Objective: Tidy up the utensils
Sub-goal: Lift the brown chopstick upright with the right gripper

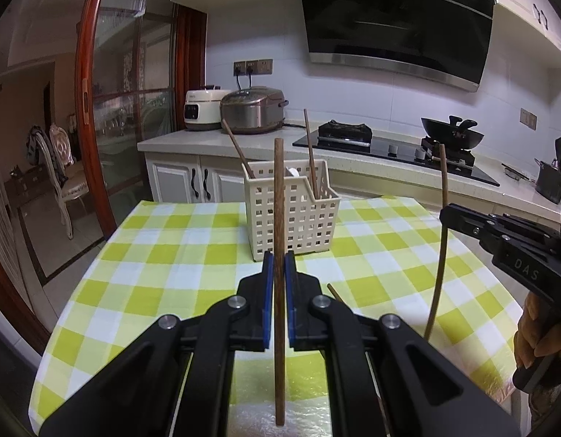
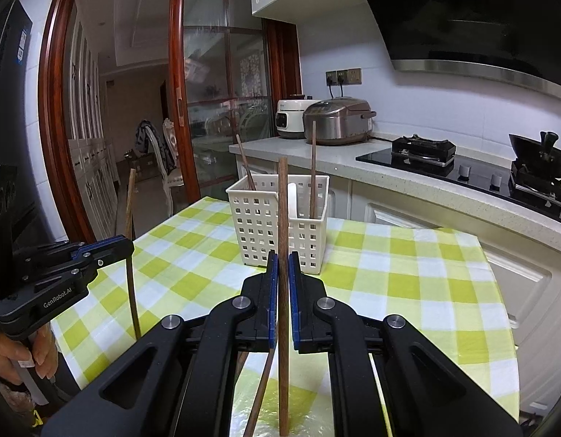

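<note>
My left gripper (image 1: 279,260) is shut on a brown wooden chopstick (image 1: 279,196) held upright; it also shows in the right wrist view (image 2: 129,204), with that gripper (image 2: 125,244) at the left. My right gripper (image 2: 283,259) is shut on another upright wooden chopstick (image 2: 282,211); it shows at the right in the left wrist view (image 1: 443,182), with the gripper (image 1: 446,213). A cream slotted utensil basket (image 1: 298,215) (image 2: 265,225) stands ahead on the table with two chopsticks (image 1: 311,153) and a white utensil inside. Another chopstick (image 2: 260,393) lies on the table beneath my right gripper.
The table wears a green and white checked cloth (image 1: 171,247) (image 2: 407,276). Behind it runs a counter with two rice cookers (image 1: 251,109), a gas hob (image 1: 389,145) and a black wok (image 1: 451,133). A glass sliding door (image 1: 127,109) and a chair (image 1: 58,167) are at the left.
</note>
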Motion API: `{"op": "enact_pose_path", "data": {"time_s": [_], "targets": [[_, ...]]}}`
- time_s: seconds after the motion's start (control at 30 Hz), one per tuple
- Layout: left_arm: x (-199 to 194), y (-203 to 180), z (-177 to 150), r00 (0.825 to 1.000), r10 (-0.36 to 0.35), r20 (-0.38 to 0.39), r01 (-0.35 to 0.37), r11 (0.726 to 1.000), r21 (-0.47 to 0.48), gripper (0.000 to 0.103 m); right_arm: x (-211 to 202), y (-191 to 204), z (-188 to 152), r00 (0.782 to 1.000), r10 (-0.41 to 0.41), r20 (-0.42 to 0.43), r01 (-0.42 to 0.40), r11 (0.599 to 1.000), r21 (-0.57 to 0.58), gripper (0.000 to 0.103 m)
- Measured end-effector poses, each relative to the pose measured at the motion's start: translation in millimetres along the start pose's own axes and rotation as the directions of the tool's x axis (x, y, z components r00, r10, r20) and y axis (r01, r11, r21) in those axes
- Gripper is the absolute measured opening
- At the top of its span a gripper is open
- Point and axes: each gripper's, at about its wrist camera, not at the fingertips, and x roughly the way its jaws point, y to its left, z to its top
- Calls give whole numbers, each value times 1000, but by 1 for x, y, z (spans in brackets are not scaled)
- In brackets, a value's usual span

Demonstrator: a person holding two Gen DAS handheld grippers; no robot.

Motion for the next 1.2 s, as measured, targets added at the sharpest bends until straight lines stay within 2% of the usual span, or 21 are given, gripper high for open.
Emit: {"op": "enact_pose_path", "data": {"time_s": [1.2], "targets": [[-16, 1, 13, 998, 7, 61, -8, 1000, 17, 6, -13, 7, 17, 999, -13, 52, 15, 1000, -24, 7]]}}
